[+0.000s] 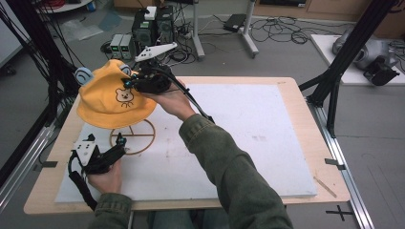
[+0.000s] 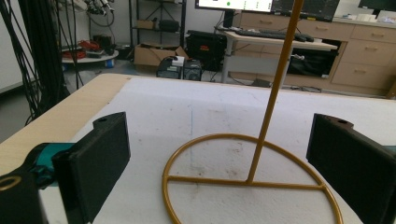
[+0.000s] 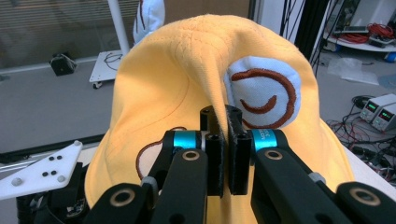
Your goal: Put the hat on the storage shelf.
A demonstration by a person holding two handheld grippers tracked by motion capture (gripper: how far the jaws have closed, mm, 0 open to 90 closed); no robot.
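A yellow bucket hat point(image 1: 109, 93) with a bear face and pale blue ears sits on top of a thin gold stand point(image 1: 133, 137) at the table's left. My right gripper point(image 1: 132, 82) is shut on a fold of the yellow bucket hat point(image 3: 187, 88) beside one ear; its jaws pinch the cloth. My left gripper point(image 1: 120, 141) lies low on the white mat, open, at the edge of the stand's ring base. In the left gripper view the gold stand point(image 2: 252, 179) rises between the wide-apart jaws of my left gripper point(image 2: 219, 163).
A white foam mat point(image 1: 248, 129) covers most of the wooden table point(image 1: 305, 119). Black frame posts point(image 1: 348, 52) stand at the right, cables and power supplies point(image 1: 122, 45) on the floor behind. A wooden stick point(image 1: 325, 187) lies near the front right corner.
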